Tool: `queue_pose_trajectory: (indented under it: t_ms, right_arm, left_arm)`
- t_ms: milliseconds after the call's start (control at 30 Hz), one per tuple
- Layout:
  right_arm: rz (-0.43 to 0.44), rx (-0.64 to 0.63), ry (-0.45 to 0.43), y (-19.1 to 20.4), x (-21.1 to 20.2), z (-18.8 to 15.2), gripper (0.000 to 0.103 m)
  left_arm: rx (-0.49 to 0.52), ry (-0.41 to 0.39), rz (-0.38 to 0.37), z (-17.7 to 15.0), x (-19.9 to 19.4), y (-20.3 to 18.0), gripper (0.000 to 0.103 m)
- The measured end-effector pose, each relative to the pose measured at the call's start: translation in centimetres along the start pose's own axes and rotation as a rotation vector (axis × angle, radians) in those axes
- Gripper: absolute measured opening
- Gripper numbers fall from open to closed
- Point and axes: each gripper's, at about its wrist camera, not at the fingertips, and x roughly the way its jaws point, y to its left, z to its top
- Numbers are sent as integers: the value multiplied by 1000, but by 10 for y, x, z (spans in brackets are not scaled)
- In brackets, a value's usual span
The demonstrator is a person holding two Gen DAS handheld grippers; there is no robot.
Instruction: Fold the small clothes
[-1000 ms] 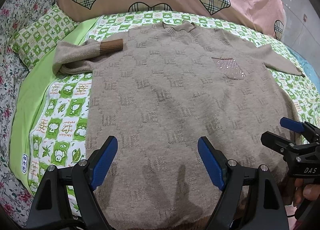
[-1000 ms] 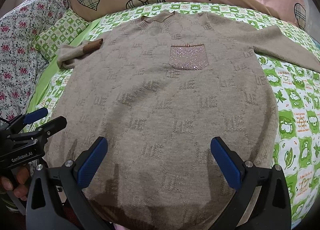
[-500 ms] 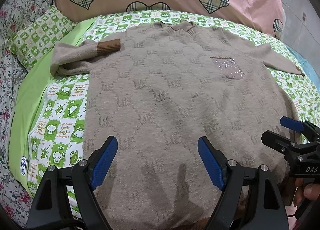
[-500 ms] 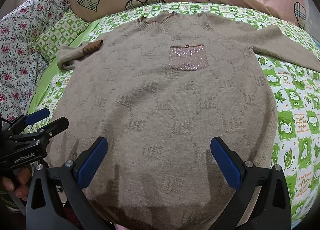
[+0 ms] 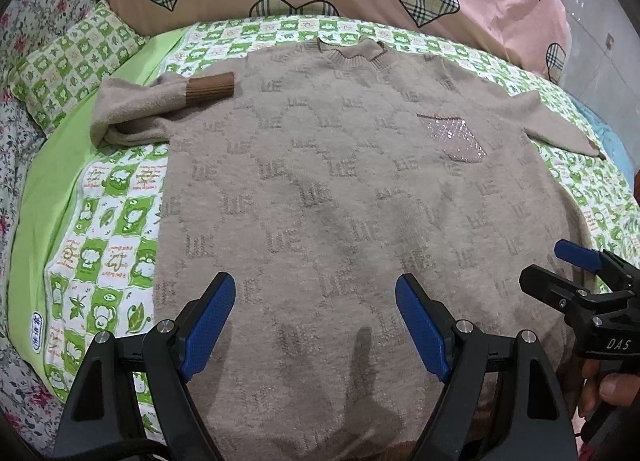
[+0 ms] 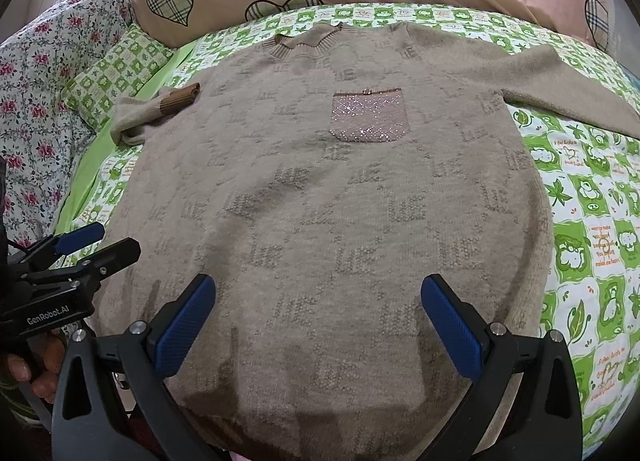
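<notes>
Beige sweater lies flat beneath both spread, empty hand-held grippers.

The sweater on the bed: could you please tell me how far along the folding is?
Done: the sweater lies flat, and one sleeve is doubled back toward the chest. In hand: nothing; the left gripper and right gripper hover open near the hem. Left: the other sleeve, stretched out, and the body folds.

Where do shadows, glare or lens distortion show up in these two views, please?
Left wrist view: left gripper casts finger shadows on the sweater; fisheye bows the bed. Right wrist view: similar shadows under the right gripper; the sequinned pocket sparkles; dark corner vignetting.
</notes>
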Motion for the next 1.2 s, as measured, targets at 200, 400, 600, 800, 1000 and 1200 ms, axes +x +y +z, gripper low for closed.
queue_pose_trajectory:
  t_ms: [200, 400, 600, 800, 1000, 1200]
  right_arm:
    - [17, 38, -5, -15, -3, 5, 102]
    - [-57, 102, -63, -73, -20, 25, 102]
    - [-178, 263, -129, -177, -45, 50, 102]
    - [-248, 451, -161, -290, -49, 74, 102]
    - [-331, 694, -205, -402, -51, 100, 79]
    - [-402, 803, -215, -463, -37, 123, 65]
  left_arm:
    - [-17, 25, -23, 7, 6, 2, 83]
    - [9, -25, -50, 20, 7, 2, 83]
    - [31, -68, -24, 38, 15, 0, 83]
    - [33, -28, -43, 49, 36, -7, 83]
    - [68, 6, -44, 50, 55, -20, 83]
    - [41, 60, -38, 53, 75, -17, 83]
